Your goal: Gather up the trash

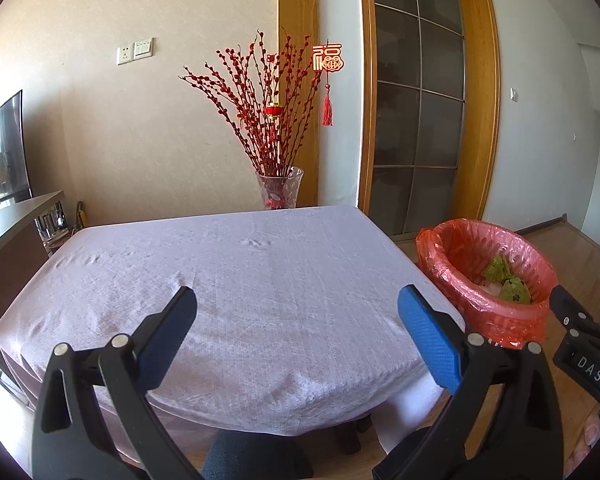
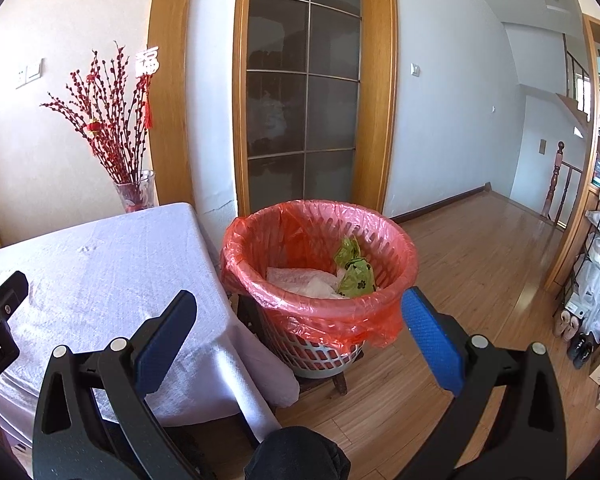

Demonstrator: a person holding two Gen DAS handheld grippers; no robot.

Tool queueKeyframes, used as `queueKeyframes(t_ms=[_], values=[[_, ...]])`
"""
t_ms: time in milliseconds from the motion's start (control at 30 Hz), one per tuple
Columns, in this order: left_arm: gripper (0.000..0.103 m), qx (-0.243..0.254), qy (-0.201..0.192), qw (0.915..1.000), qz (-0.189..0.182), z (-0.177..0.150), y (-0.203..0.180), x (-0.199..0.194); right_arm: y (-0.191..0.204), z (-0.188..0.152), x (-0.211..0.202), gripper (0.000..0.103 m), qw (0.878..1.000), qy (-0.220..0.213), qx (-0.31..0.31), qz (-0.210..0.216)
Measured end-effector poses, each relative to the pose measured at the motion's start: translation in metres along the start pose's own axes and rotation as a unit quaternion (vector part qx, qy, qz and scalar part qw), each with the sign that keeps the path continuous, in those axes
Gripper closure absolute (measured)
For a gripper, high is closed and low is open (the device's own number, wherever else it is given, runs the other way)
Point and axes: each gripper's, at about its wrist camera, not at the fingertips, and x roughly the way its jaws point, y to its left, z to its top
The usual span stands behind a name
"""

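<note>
The left gripper [image 1: 297,312] and right gripper [image 2: 300,312] are both showing black plastic arms with triangular cut-outs, round silver pivot pins and blue textured finger pads [image 1: 430,336], while white lettering is marking a black block on each body.
</note>
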Motion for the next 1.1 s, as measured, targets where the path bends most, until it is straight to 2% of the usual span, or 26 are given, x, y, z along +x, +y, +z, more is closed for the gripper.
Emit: queueKeyframes(t_ms=[1100], values=[[0.004,-0.004,-0.003,1.0,0.004,0.0026,-0.0018,-0.0012,0.0026,0.0015,-0.0003,0.002,1.0,0.002,-0.004,0.003]])
